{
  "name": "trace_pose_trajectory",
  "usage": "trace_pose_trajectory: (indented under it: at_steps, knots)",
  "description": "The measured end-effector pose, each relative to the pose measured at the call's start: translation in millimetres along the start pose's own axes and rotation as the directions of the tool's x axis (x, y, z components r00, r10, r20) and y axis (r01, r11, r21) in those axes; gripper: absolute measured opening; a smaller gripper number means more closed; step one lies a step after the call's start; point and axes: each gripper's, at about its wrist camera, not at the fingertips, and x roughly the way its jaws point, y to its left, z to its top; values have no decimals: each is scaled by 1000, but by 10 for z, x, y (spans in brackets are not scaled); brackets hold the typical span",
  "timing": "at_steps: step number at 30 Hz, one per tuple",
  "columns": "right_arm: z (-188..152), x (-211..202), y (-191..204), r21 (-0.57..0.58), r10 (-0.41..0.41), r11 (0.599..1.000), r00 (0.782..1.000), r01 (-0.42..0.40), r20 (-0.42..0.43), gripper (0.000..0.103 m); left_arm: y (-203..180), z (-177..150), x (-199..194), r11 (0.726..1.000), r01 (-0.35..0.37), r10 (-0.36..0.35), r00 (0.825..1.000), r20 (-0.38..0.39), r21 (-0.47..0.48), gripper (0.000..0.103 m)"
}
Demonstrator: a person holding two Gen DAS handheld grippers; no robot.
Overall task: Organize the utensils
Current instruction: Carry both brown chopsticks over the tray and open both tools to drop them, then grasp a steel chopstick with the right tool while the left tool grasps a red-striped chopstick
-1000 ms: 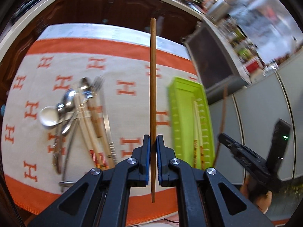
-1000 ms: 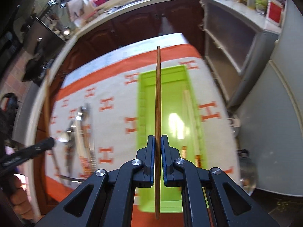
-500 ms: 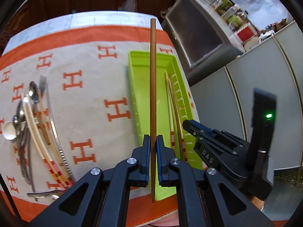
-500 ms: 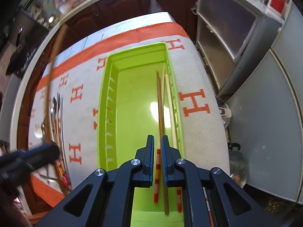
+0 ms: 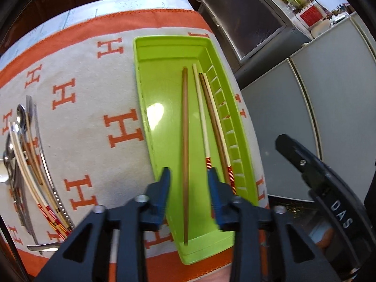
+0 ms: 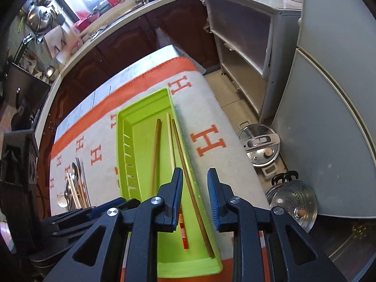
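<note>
Pile (image 5: 30, 164): spoons, a fork and chopsticks lie bunched on the cloth (image 5: 77, 108), far left, well apart from the tray; not yet sorted.
Handling: the sticks look light, stiff, thin and smooth, likely to roll; the metal pieces heavier and slick. I would pinch one stick near its banded end, where it fans clear of the rest.
Left gripper (image 5: 189, 179): jaws opening, pads clear of the brown stick (image 5: 185, 141), which lies flat in the tray between them.
Tray (image 5: 141, 89): green, long, near the cloth's right edge; four sticks inside, three crowded by the ribbed right wall, bare floor on the left.
Right gripper (image 6: 195, 188): jaws opening, nothing pinched; a brown stick (image 6: 188, 178) lies below along the tray wall.
Room: open cloth between pile and tray; table edge drops off right of the tray.
</note>
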Motion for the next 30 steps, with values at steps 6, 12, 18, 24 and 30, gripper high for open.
trace_pose_trajectory:
  at_steps: [6,12,18,24,30]
  knots:
    - [-76,-193,19,5,26,1000,999,-26,18,22,105,-133,-232,1000,-13,13,999,30,3,45]
    - [-199,-286,157,-20,62,998,998,-62,15,22,401,-328,-496,999,-52,53,994,91,-15,48]
    - [-355,-336,380,-76,79,994,997,-78,5,22,843,-555,-777,989,-122,134,977,167,-79,49]
    - [-477,-385,704,-153,97,983,995,-97,-3,22,1295,-788,-984,973,-181,210,953,217,-143,50]
    - [-611,-365,1142,-239,115,963,993,-120,-37,22,1713,-915,-1173,952,-211,266,929,258,-221,50]
